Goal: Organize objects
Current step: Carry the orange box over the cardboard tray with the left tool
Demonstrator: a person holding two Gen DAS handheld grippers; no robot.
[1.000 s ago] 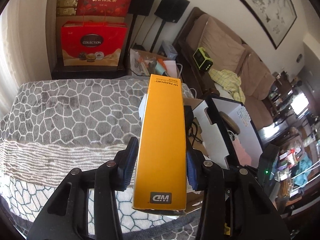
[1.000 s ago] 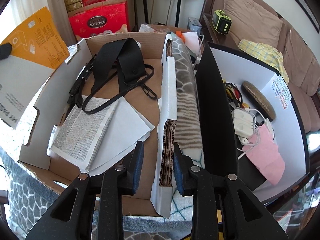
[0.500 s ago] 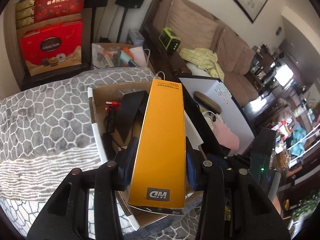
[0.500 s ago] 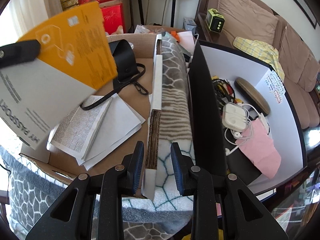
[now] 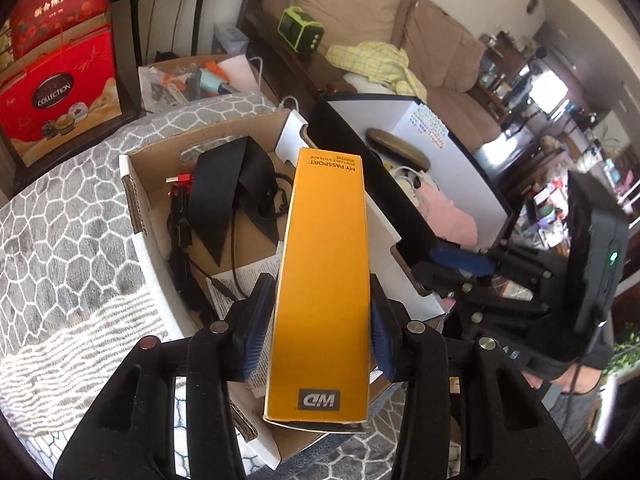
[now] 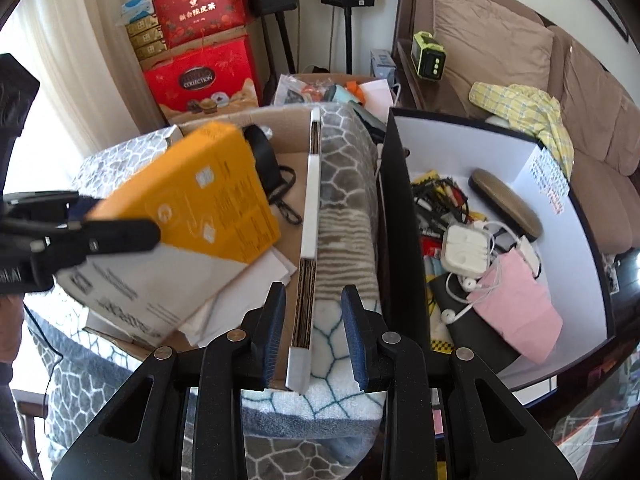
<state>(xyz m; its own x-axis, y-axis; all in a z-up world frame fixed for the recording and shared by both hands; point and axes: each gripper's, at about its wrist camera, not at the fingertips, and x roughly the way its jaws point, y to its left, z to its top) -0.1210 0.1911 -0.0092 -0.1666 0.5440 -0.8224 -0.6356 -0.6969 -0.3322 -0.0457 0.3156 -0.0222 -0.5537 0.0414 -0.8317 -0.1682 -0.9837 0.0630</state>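
Observation:
My left gripper point(image 5: 316, 320) is shut on an orange and white WD My Passport box point(image 5: 326, 272) and holds it above the open cardboard box point(image 5: 136, 208). The same orange box point(image 6: 200, 196) shows at the left of the right wrist view, over that cardboard box point(image 6: 310, 220). Inside lie a black strap pouch point(image 5: 236, 192) and printed papers point(image 5: 256, 276). My right gripper point(image 6: 314, 336) is open, its fingers on either side of the cardboard box's right wall, not touching it.
A black box with a white inside point(image 6: 560, 208) stands to the right, holding cables, a white earphone case point(image 6: 466, 250), a pink pouch point(image 6: 520, 308) and a glasses case point(image 6: 504, 204). Both boxes rest on a grey patterned blanket point(image 5: 60, 184). Red gift boxes point(image 6: 204, 80) and a sofa point(image 6: 520, 52) stand behind.
My left gripper has carried the orange box rightward from over the blanket to over the cardboard box. My right gripper has drawn back a little and opened wider.

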